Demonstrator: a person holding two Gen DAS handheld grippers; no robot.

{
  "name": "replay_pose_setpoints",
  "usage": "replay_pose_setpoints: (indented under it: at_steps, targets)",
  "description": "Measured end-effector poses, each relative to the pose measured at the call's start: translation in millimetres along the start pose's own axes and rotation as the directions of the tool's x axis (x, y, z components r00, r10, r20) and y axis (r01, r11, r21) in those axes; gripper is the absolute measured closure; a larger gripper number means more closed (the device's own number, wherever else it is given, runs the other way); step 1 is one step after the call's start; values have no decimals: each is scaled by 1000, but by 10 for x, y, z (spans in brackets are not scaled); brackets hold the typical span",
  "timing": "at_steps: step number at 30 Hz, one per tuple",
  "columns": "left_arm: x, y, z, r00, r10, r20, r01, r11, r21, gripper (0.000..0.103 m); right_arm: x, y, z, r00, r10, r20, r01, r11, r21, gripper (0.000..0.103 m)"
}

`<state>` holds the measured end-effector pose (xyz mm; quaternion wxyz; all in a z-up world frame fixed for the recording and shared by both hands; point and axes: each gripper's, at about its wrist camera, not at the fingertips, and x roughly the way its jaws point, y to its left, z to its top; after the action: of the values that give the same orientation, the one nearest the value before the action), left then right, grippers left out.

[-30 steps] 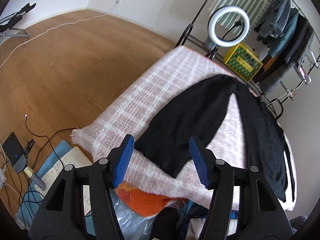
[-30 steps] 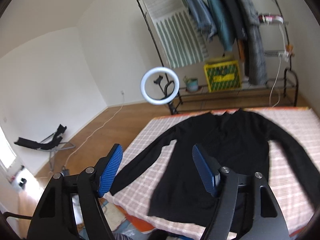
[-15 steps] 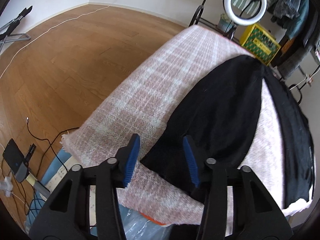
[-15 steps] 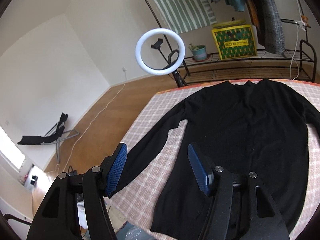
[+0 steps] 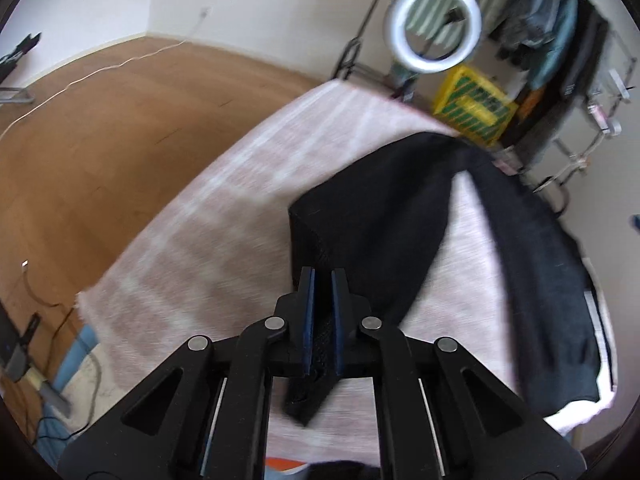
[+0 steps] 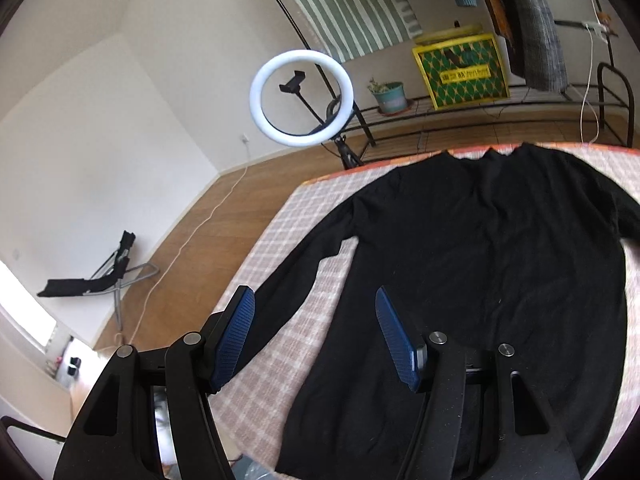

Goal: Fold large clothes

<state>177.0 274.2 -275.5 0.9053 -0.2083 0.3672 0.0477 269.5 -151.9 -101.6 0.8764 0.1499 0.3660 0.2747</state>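
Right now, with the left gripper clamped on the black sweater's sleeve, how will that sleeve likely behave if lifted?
Probably floppy: the black sweater's sleeve already folds over and bunches where the left gripper pinches it. Likely light, since a thin pinch raises the cuff end. It may drag the sweater body across the checked blanket, since that fabric looks fuzzy.

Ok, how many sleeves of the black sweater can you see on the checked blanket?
2. One long black knit sleeve lies stretched toward the left blanket edge; its cuff is pinched in the left gripper. The other sleeve runs off the right edge, partly hidden.
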Motion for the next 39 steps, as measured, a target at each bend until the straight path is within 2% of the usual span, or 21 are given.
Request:
replay_pose_setpoints:
  at_steps: [3, 6, 8, 10, 14, 16, 18, 25, 31, 39]
  targets:
    - [-150, -247, 58, 995, -93, 25, 93, 996, 19, 97, 64, -29, 20, 1000, 12, -19, -12, 1000, 2, 40]
    - [-280, -534, 89, 982, -182, 41, 180, 982, 62, 97, 158, -61, 75, 998, 44, -48, -44, 999, -6, 42]
    - [-337, -706, 91, 968, -249, 38, 246, 966, 75, 98, 256, -87, 155, 996, 59, -66, -61, 998, -22, 49]
    - [-365, -830, 79, 943, -331, 21, 329, 942, 62, 98, 343, -126, 210, 995, 69, -75, -71, 997, -28, 49]
    - [-358, -981, 29, 917, -398, -12, 398, 915, 58, 98, 653, -252, 388, 982, 149, -118, -149, 989, 8, 49]
    - [-322, -1022, 10, 906, -423, -26, 424, 904, 46, 98, 848, -244, 466, 977, 159, -140, -159, 987, 11, 50]
    - [-294, -1032, -8, 900, -435, -32, 436, 899, 35, 98, 1145, -204, 554, 967, 178, -181, -178, 984, 15, 57]
    - [-289, -1005, -42, 887, -460, -33, 461, 887, 20, 98, 2078, -57, 647, 933, 226, -279, -217, 974, 64, 57]
    - [-364, -954, -31, 883, -469, -18, 469, 882, 36, 98, 2807, 144, 599, 920, 185, -346, -184, 982, 36, 56]
    - [-403, -857, -72, 882, -471, -15, 471, 881, 33, 98, 3430, 419, 509, 905, 8, -426, -62, 992, -114, 57]
